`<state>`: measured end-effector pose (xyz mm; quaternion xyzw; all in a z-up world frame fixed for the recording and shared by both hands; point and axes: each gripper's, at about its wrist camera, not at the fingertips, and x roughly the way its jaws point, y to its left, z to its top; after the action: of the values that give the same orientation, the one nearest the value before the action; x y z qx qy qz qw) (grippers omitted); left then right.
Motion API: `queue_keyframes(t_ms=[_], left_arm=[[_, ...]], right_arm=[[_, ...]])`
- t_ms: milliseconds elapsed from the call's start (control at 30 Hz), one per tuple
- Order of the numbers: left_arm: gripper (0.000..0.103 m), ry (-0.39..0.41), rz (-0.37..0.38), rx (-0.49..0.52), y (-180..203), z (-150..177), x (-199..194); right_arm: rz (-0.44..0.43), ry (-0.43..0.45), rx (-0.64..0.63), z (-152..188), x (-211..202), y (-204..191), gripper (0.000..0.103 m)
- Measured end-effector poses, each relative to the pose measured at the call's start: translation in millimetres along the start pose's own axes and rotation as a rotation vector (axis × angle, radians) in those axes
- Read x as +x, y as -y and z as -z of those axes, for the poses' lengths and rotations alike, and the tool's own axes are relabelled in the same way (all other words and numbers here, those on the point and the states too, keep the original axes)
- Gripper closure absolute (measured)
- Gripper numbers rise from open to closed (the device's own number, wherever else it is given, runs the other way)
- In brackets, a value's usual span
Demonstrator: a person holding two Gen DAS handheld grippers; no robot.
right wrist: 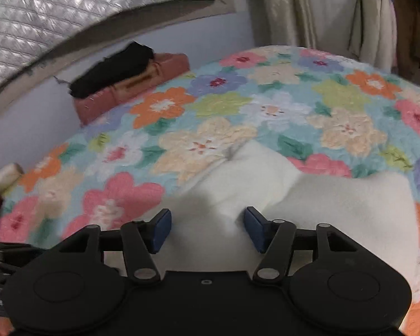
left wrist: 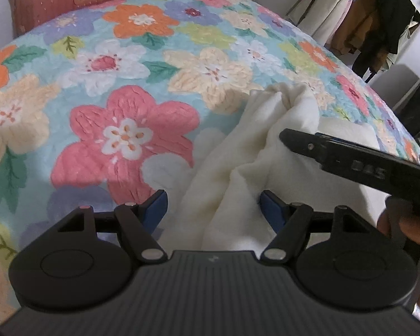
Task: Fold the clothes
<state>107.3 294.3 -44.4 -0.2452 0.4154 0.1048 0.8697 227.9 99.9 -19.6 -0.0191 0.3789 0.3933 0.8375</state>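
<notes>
Both grippers, left gripper [left wrist: 212, 210] and right gripper [right wrist: 207, 231], are released over the cream fleece garment [left wrist: 266, 156] bunched on the floral quilted bed [left wrist: 120, 64]; wrinkles risk being folded in.

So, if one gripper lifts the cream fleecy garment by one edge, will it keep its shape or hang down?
The cream fleecy garment will probably droop: it already lies in soft rumpled folds on the floral quilted bedspread. It looks thick but light, so one pinch should likely raise it. Its fuzzy surface may cling to the bedspread and drag rather than slide.
</notes>
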Motion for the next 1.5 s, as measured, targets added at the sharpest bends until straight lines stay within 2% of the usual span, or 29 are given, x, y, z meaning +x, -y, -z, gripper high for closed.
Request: queue_keyframes(t_ms=[200, 300, 333, 367, 433, 500, 533, 633, 733, 800, 833, 867, 900, 933, 967, 1000, 1033, 1067, 1133, 1233, 1333, 1400, 1433, 1500], left_arm=[[0.028, 0.001, -0.006, -0.011, -4, 1, 0], [0.027, 0.003, -0.017, 0.001, -2, 0, 1], [0.027, 0.002, -0.014, 0.0, -2, 0, 1], [0.027, -0.003, -0.009, -0.002, -2, -1, 1], [0.025, -0.021, 0.007, -0.01, -3, -2, 2], [0.021, -0.041, 0.025, -0.019, -4, -1, 4], [0.02, -0.05, 0.031, -0.023, -4, -1, 5], [0.01, -0.08, 0.037, -0.042, -4, -6, 17], [0.002, -0.137, 0.079, -0.039, -4, -19, 41], [0.0, -0.176, 0.124, -0.07, -10, -24, 58], [0.001, -0.189, 0.15, -0.088, -13, -25, 63], [0.008, -0.191, 0.177, -0.097, -14, -24, 65], [0.028, -0.186, 0.206, -0.094, -14, -23, 65], [0.037, -0.177, 0.239, -0.09, -13, -23, 62], [0.044, -0.164, 0.259, -0.081, -12, -23, 59], [0.05, -0.147, 0.257, -0.063, -10, -22, 55], [0.052, -0.133, 0.254, -0.042, -7, -21, 54], [0.056, -0.118, 0.261, -0.031, -5, -20, 52], [0.06, -0.08, 0.292, -0.024, 0, -22, 47], [0.062, -0.002, 0.367, -0.056, 14, -30, 41], [0.062, 0.077, 0.416, -0.011, 50, -42, 34], [0.061, 0.1, 0.404, 0.067, 78, -47, 34], [0.061, 0.1, 0.399, 0.098, 91, -49, 36], [0.061, 0.053, 0.384, 0.115, 110, -46, 53]], right_arm=[[-0.259, 0.036, 0.189, 13, -42, 31, 0.038], [-0.332, 0.054, 0.319, 26, -77, 48, 0.038], [-0.318, 0.07, 0.33, 34, -90, 51, 0.036], [-0.275, 0.092, 0.322, 43, -104, 55, 0.027], [-0.125, 0.126, 0.284, 62, -124, 60, 0.013], [-0.007, 0.114, 0.279, 84, -131, 70, 0.012], [0.017, 0.096, 0.297, 94, -132, 77, 0.012], [-0.103, 0.029, 0.5, 127, -115, 109, 0.012], [-0.324, -0.001, 0.754, 158, -78, 141, 0.008], [-0.387, 0.014, 0.829, 166, -62, 149, 0.007], [-0.395, 0.019, 0.823, 162, -57, 147, 0.006], [-0.393, 0.017, 0.788, 153, -55, 142, 0.006], [-0.379, 0.012, 0.749, 144, -52, 137, 0.006], [-0.355, 0.006, 0.702, 136, -48, 130, 0.009], [-0.332, 0.002, 0.654, 127, -44, 123, 0.02], [-0.313, 0.002, 0.612, 119, -41, 118, 0.026], [-0.302, 0.014, 0.574, 111, -44, 114, 0.039], [-0.295, 0.038, 0.531, 103, -51, 109, 0.047], [-0.273, 0.094, 0.443, 87, -68, 98, 0.052], [-0.263, 0.223, 0.353, 64, -96, 83, 0.054], [-0.257, 0.353, 0.31, 47, -129, 89, 0.054], [-0.19, 0.378, 0.277, 41, -144, 104, 0.054], [-0.162, 0.374, 0.308, 40, -147, 116, 0.053], [-0.096, 0.332, 0.372, 47, -147, 141, 0.051]])
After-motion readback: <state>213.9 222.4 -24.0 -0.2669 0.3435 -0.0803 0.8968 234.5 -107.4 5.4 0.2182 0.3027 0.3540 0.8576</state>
